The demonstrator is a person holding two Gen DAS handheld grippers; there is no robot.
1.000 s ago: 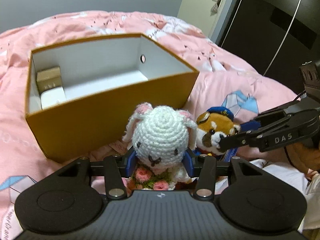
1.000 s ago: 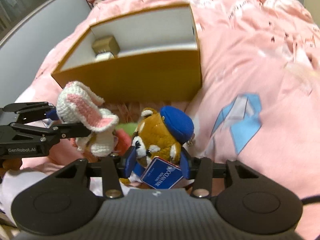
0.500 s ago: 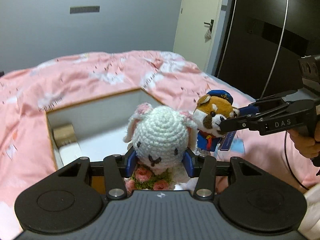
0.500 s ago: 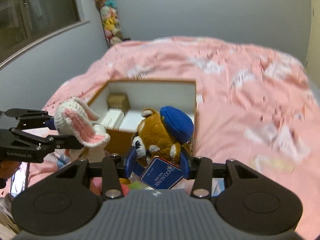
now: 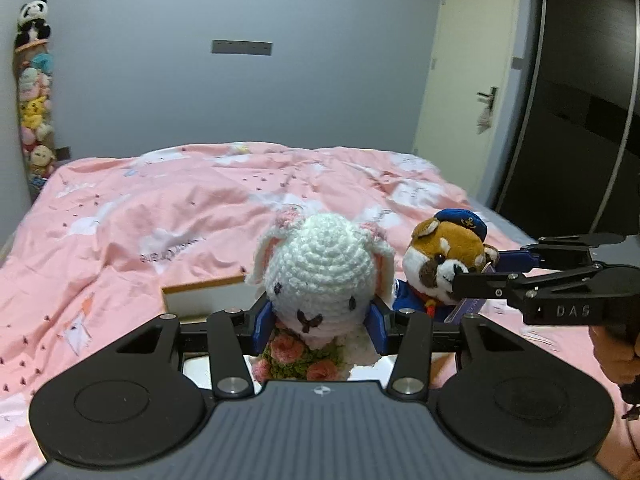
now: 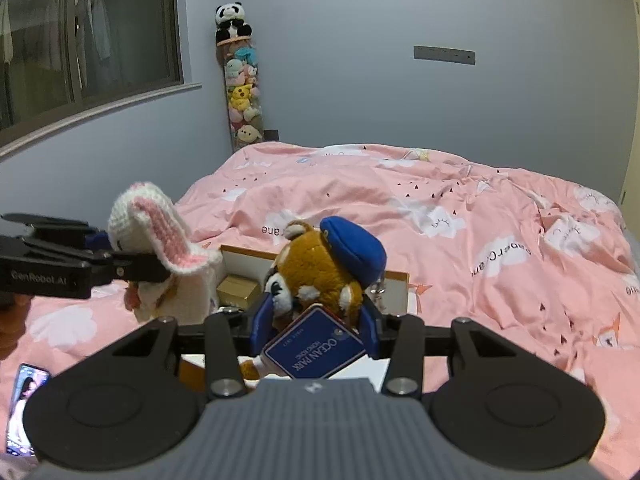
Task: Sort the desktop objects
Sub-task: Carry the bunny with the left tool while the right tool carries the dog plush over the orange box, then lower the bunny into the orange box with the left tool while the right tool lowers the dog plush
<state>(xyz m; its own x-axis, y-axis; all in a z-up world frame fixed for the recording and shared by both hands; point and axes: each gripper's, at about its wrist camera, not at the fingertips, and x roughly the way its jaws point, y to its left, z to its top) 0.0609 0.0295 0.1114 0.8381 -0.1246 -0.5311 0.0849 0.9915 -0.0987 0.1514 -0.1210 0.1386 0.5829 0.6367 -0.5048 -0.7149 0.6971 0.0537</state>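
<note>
Bunny [image 5: 320,276] clamped in our left tool [image 5: 320,320], panda plush [image 6: 320,276] in right tool [image 6: 314,320]; both lifted from bed level, now above box [image 6: 394,280]. Drop next.

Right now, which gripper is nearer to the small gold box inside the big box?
Left, though only slightly. The left gripper with the bunny is just left of the gold box. The right gripper holds the red panda at its right.

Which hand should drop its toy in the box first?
Either; probably right. The right gripper holds the red panda directly above the open box; the left gripper's bunny hangs beside it.
</note>
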